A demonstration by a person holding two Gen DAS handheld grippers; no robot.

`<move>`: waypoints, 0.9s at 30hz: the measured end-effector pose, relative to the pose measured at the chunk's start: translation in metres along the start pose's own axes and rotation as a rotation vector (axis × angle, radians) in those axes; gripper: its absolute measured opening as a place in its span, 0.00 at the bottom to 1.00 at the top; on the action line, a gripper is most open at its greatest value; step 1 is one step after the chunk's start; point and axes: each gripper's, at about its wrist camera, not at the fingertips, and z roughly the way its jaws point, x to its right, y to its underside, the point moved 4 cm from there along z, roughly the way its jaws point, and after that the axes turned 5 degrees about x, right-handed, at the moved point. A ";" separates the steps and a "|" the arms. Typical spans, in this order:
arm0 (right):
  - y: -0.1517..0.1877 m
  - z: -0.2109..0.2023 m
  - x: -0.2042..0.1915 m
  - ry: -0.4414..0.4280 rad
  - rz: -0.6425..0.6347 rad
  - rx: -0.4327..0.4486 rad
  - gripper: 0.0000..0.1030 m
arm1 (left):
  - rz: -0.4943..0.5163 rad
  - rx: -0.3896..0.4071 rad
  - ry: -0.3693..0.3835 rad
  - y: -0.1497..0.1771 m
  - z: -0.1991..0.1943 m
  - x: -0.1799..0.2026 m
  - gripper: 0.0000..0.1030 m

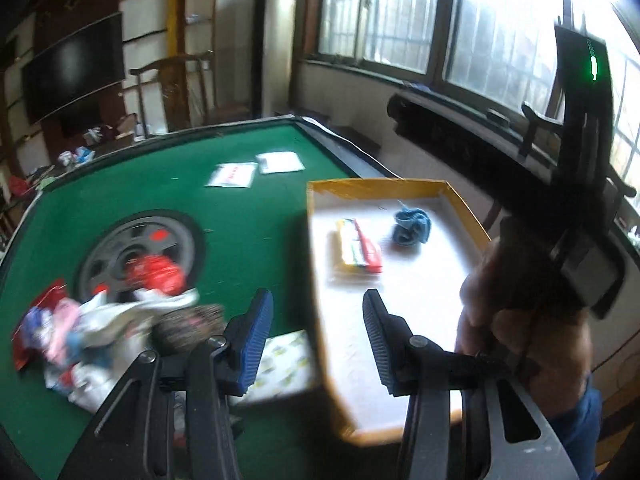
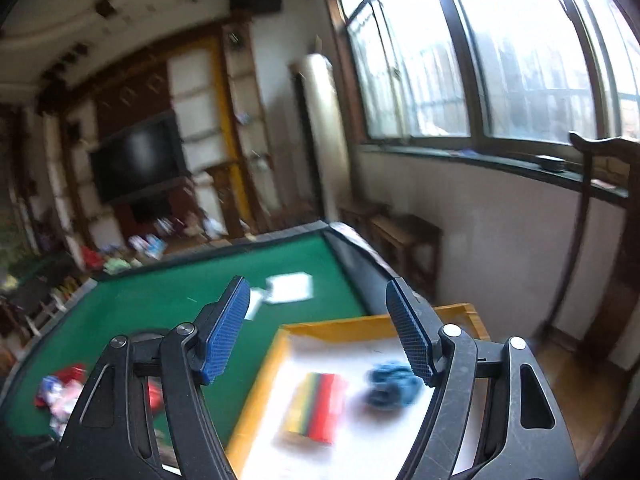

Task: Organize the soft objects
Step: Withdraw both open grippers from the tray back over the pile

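The green counter (image 1: 248,216) is split into two zones: an unsorted heap of soft items (image 1: 100,328) is left at its near left, while a yellow-rimmed tray (image 1: 456,196) is set at the right as the collecting place, judging by what is already laid in it, a striped folded cloth (image 1: 356,248) and a blue crumpled cloth (image 1: 410,226). The left gripper (image 1: 318,340) and right gripper (image 2: 318,330) are both held above, jaws apart and empty.
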 end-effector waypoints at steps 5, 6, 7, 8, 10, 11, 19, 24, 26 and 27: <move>0.016 -0.008 -0.027 -0.145 0.018 -0.005 0.69 | -0.014 0.063 -0.058 0.012 -0.041 -0.045 0.63; 0.019 -0.012 -0.034 -0.171 0.005 -0.002 0.69 | -0.019 0.077 -0.081 0.014 -0.049 -0.060 0.63; 0.021 -0.014 -0.039 -0.186 -0.004 -0.002 0.69 | -0.026 0.088 -0.101 0.017 -0.054 -0.071 0.63; 0.024 -0.015 -0.044 -0.193 -0.015 -0.001 0.69 | -0.036 0.100 -0.122 0.019 -0.060 -0.086 0.63; 0.031 -0.019 -0.052 -0.183 -0.044 0.007 0.69 | -0.060 0.109 -0.154 0.024 -0.066 -0.109 0.63; 0.034 -0.020 -0.056 -0.186 -0.060 0.006 0.69 | -0.079 0.115 -0.177 0.025 -0.070 -0.124 0.63; 0.040 -0.024 -0.060 -0.152 -0.098 0.020 0.69 | -0.116 0.079 -0.325 0.035 -0.076 -0.237 0.71; 0.036 -0.021 -0.046 -0.177 -0.043 0.003 0.69 | -0.063 -0.086 -0.327 0.032 -0.050 -0.298 0.75; 0.037 -0.021 -0.046 -0.186 -0.042 -0.004 0.69 | 0.012 -0.171 -0.293 0.029 -0.029 -0.314 0.75; 0.038 -0.022 -0.047 -0.193 -0.049 -0.004 0.69 | 0.024 -0.193 -0.308 0.030 -0.022 -0.324 0.75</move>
